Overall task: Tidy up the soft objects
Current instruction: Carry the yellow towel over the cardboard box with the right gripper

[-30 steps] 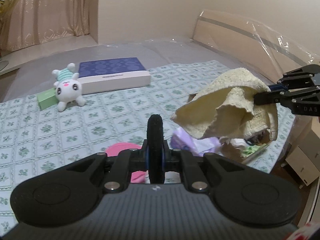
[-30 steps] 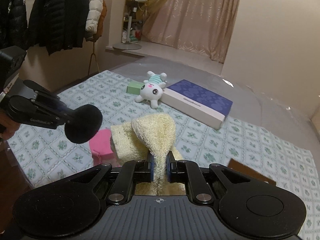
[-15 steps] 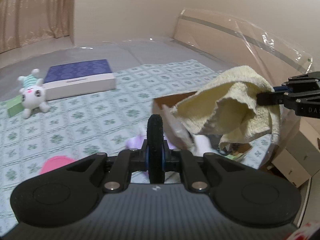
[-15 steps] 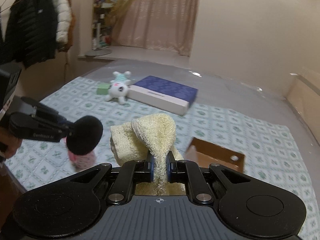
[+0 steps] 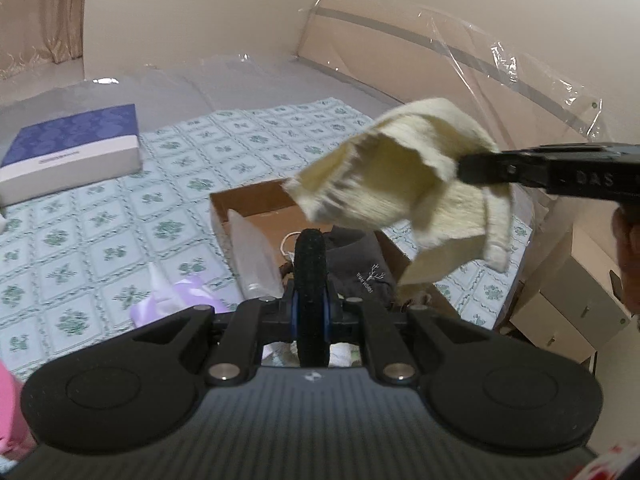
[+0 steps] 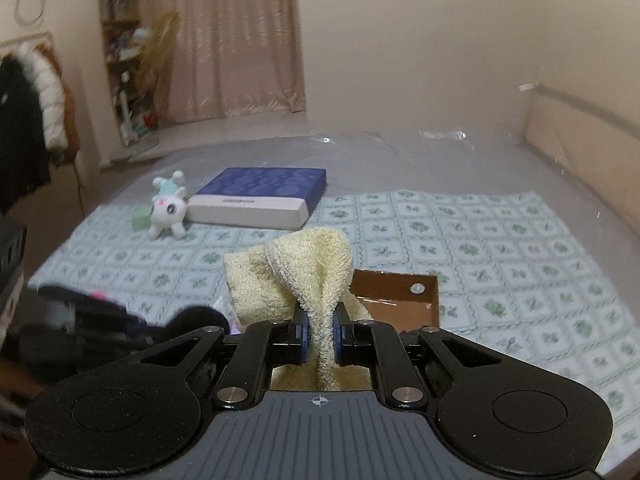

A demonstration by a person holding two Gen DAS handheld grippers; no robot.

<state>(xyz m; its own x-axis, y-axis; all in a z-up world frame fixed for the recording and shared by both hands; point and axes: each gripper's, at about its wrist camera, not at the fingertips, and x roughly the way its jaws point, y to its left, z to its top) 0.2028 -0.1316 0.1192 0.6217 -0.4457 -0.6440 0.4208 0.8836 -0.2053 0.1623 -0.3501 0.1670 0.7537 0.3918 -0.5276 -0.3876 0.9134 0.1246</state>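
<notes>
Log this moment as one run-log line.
right tool: shut on yellow towel | left tool: shut on black pad | over: cardboard box

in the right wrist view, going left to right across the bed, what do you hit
green block → white plush bunny → blue-topped flat box → yellow towel pinched in the right claw → brown cardboard box

On the bed [image 6: 520, 240] before you: a cardboard box [image 6: 396, 296] to the near right, with a folded garment [image 5: 360, 268] in it. A towel [image 6: 296, 276] hangs above the box, held in your right tool [image 6: 320, 332]. At the far left a flat box [image 6: 256, 196] lies, with a plush toy [image 6: 168, 210] just beside it on its left.
</notes>
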